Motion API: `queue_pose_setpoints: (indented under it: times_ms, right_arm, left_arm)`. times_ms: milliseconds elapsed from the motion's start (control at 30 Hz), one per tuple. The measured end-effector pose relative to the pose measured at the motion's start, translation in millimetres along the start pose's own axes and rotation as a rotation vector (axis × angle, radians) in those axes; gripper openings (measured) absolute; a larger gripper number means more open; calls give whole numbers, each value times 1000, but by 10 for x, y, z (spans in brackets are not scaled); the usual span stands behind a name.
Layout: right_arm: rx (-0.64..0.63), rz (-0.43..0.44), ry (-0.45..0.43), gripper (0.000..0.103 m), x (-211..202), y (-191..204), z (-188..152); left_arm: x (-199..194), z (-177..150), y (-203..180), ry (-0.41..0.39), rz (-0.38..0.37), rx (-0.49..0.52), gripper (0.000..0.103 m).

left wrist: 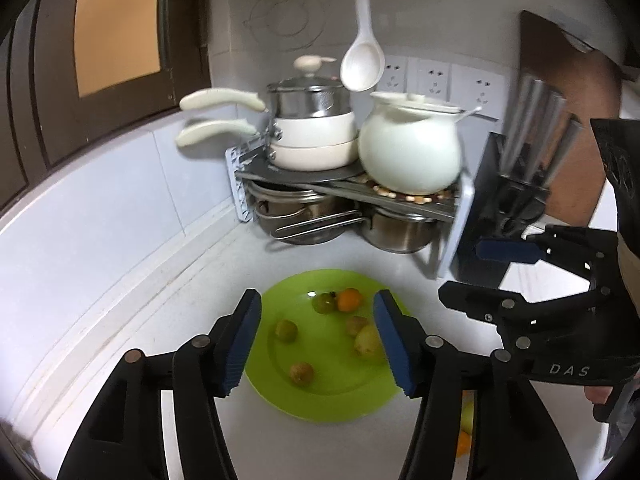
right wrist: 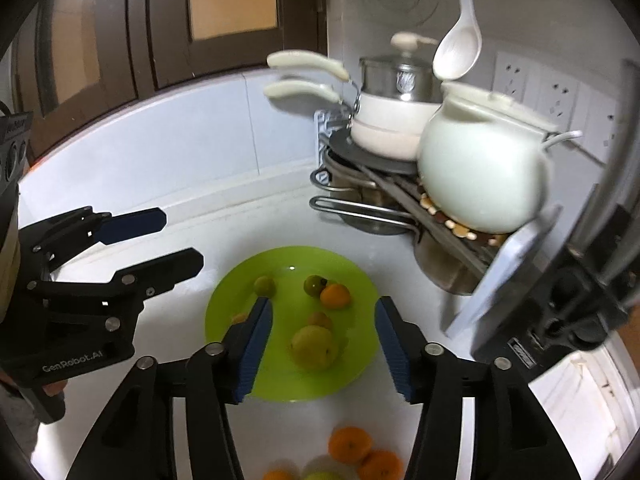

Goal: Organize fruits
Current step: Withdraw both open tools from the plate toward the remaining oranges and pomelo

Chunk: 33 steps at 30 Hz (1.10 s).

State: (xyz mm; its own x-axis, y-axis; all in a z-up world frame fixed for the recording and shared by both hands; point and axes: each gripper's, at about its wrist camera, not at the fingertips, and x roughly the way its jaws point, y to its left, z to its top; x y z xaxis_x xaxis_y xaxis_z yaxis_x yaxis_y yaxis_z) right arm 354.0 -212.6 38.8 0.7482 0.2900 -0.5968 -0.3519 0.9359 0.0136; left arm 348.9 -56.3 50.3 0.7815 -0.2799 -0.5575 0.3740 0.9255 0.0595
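Both grippers hang above the lime green plate (right wrist: 224, 320) on the white tabletop (right wrist: 248, 236), apart from it. Left gripper (left wrist: 318, 340) jaws partly spread, nothing between. Right gripper (right wrist: 324, 346) same, empty. Plate holds small green fruits, one orange (right wrist: 335, 295), a yellow pear-like fruit (right wrist: 314, 347). More oranges (right wrist: 350, 444) on the near tabletop.

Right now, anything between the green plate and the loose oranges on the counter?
Nothing: bare white counter between the green plate and the oranges, seen in the right wrist view between that open gripper's fingers.
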Motion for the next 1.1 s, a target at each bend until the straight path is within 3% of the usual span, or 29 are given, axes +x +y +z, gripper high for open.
queue_pose_setpoints:
  times_ms: [367,767,1100]
  right_arm:
    - [56,-56,-52,63,-580,18,-348]
    - [53,-62,-33,63,-801,13,-786]
    - [58,-52,26,63,-783,-47,-1162]
  left_arm:
    - [-381,-249,-378,-23,-27,61,71]
    - [-551,-628,-688,-40,-63,109,81]
    - [-489,-981,-931,-20,-91,126,83]
